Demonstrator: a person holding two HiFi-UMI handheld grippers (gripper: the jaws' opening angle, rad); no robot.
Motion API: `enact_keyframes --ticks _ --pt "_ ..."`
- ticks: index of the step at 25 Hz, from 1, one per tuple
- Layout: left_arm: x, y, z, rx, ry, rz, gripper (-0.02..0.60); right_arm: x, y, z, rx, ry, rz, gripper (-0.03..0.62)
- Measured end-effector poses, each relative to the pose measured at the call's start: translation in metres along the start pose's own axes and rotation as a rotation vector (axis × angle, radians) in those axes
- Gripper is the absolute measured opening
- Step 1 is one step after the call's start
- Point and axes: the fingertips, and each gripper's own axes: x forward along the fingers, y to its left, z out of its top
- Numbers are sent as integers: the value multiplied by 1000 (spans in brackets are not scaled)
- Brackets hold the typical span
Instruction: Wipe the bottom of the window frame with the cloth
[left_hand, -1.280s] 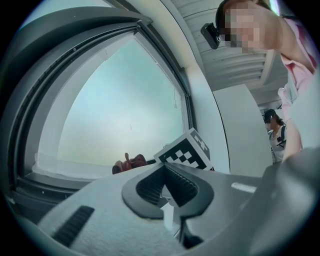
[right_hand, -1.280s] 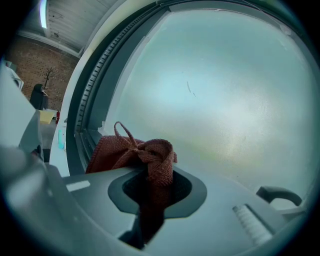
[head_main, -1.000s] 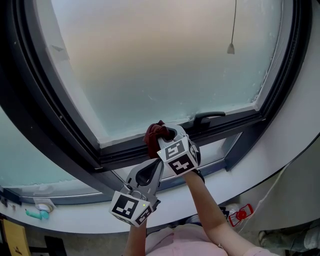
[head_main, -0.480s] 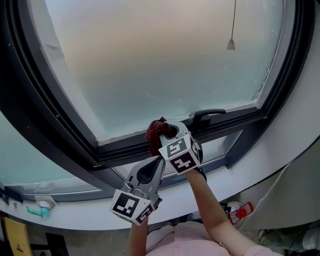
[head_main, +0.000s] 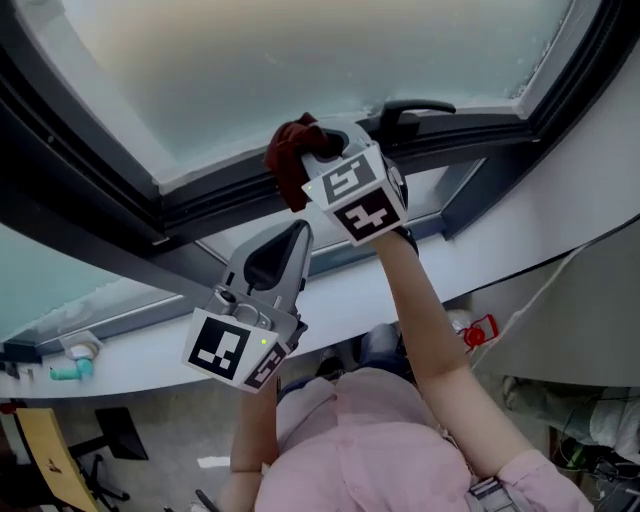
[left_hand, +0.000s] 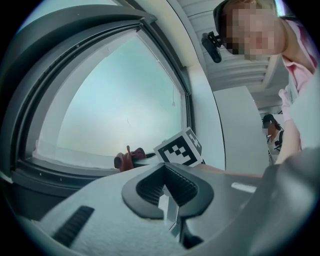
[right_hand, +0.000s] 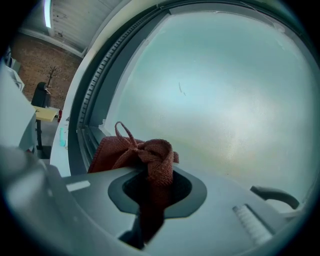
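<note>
A red-brown cloth (head_main: 288, 152) is bunched against the dark bottom rail of the window frame (head_main: 215, 200), just left of the black window handle (head_main: 412, 108). My right gripper (head_main: 318, 152) is shut on the cloth and presses it to the rail. In the right gripper view the cloth (right_hand: 140, 152) spills out over the right gripper (right_hand: 150, 197), with frosted glass behind. My left gripper (head_main: 296, 234) hangs lower, beside the right forearm, shut on nothing. In the left gripper view the left gripper (left_hand: 167, 202) points at the cloth (left_hand: 131, 156) and the right gripper's marker cube (left_hand: 181, 148).
A white sill (head_main: 140, 345) runs below the frame, with a small teal object (head_main: 68, 371) at its left end. A red tag (head_main: 480, 328) hangs under the sill on the right. A yellow chair (head_main: 45, 445) stands on the floor at the lower left. The window handle (right_hand: 274, 195) juts out at the right.
The head view has tilted down, so the window sits higher in the picture. The right gripper with the cloth has slid slightly left, away from the handle. The left gripper stays shut below.
</note>
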Motion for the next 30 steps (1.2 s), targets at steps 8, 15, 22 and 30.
enact_keyframes --ticks 8,15,22,30 --pt "5 -23 -30 -1 71 -3 3 -4 11 -4 1 13 38 58" --pt "10 -25 -22 21 58 62 3 -7 4 -5 -8 11 10 58" --pt "5 -24 -27 21 57 143 3 -6 7 -3 -21 -8 17 57" --pt "-10 -27 -25 34 30 199 3 -8 9 -3 -38 -13 7 57"
